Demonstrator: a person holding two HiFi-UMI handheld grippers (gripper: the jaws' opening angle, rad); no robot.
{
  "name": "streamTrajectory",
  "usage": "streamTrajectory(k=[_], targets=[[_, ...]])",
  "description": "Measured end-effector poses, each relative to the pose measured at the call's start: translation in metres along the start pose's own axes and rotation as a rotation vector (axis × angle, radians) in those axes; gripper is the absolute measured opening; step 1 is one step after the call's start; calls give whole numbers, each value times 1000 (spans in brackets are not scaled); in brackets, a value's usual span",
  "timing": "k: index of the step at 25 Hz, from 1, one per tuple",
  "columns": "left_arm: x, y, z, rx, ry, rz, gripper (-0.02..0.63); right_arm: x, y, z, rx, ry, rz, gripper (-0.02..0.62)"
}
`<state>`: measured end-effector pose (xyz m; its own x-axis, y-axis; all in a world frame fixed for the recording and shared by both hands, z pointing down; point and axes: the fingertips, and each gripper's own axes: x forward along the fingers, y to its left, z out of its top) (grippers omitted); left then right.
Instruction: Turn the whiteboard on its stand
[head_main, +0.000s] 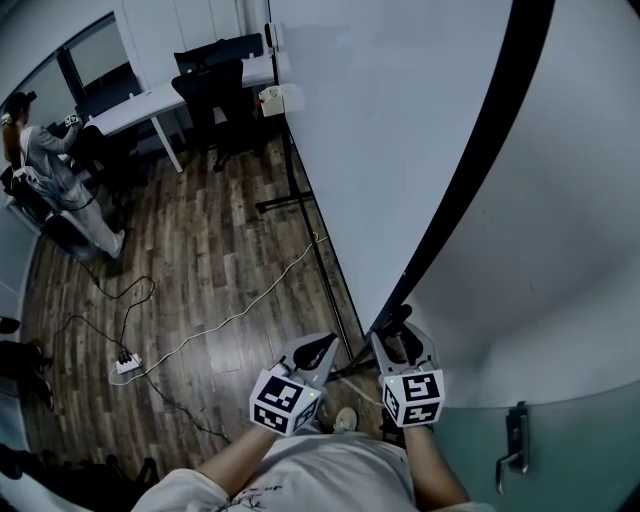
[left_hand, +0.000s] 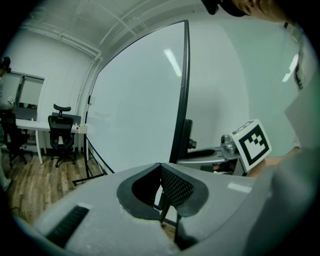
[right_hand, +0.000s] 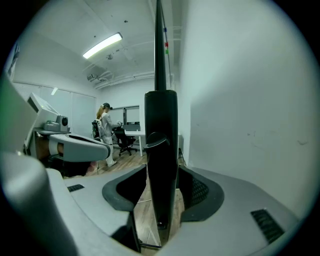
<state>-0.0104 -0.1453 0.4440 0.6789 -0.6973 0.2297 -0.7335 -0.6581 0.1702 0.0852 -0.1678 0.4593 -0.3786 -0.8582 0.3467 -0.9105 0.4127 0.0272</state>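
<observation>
The whiteboard (head_main: 400, 120) stands upright as a large white panel, its black side frame (head_main: 470, 160) running down to my grippers. In the right gripper view that black frame bar (right_hand: 161, 150) fills the gap between the jaws. My right gripper (head_main: 398, 322) (right_hand: 161, 185) is shut on it, low on the edge. My left gripper (head_main: 322, 350) (left_hand: 160, 172) hangs just left of the frame, apart from it, jaws together with nothing between them. From the left gripper view I see the board face (left_hand: 135, 110), its frame (left_hand: 182, 90) and the right gripper (left_hand: 235, 150) beside it.
The stand's black legs (head_main: 290, 200) reach out over the wooden floor. A white cable (head_main: 230, 320) runs to a power strip (head_main: 127, 365). A desk with office chairs (head_main: 215, 90) and a person (head_main: 50, 170) are at the far left. A door handle (head_main: 515, 440) is at my right.
</observation>
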Motion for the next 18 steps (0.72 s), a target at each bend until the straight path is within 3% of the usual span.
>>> streamTrajectory(k=[8,13,18], targets=[[8,-14,-6,1,8,-24,11,-16,3,-7,15,-6,4,184],[11,-21,-8,0,11,-33,11,-24,4,-8,18,-17,-8,47],[10,-29,-16,3,14,-36,11,-32,11,-16,27,-15,30,8]])
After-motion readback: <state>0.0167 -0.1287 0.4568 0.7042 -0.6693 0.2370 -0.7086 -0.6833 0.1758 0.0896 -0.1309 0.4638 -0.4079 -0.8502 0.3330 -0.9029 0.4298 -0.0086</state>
